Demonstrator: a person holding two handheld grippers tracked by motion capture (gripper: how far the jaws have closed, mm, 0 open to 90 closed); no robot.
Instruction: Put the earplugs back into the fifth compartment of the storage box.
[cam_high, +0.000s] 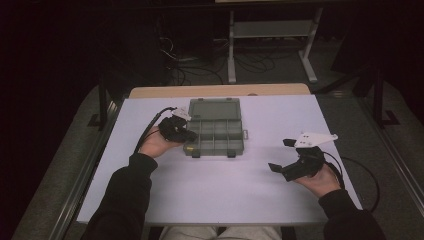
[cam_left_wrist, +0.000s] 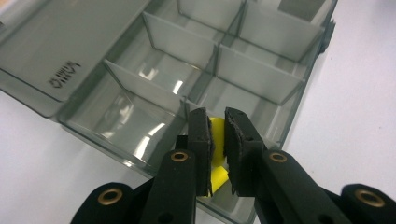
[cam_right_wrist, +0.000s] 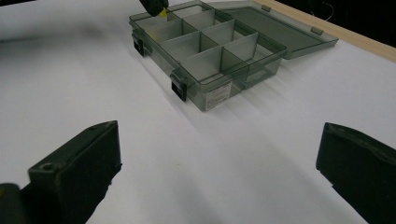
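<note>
White covers the table (cam_high: 225, 190) in front of me, with a bare wooden strip along its far edge. On it I count one smoke-grey plastic organizer box (cam_high: 214, 134), its lid (cam_high: 214, 108) thrown flat open toward the far side, and two black latches on its near wall. Thin dividers split the tray into two rows of compartments; from the right gripper view I make out about eight.

My left gripper (cam_high: 186, 134) sits at the box's near-left corner, reaching over the wall into the corner compartment. In the left gripper view (cam_left_wrist: 217, 140) its jaws stand almost together, pinching a single small yellow piece (cam_left_wrist: 216, 133) between the pads; part of the yellow shows above the pads and part below them, over that compartment's floor. I cannot tell what the piece is.

My right gripper (cam_high: 281, 156) is held well apart from the box, off to its near-right above bare table. Its jaws are spread wide (cam_right_wrist: 219, 172), nothing between them. The other compartments I can see look bare.
</note>
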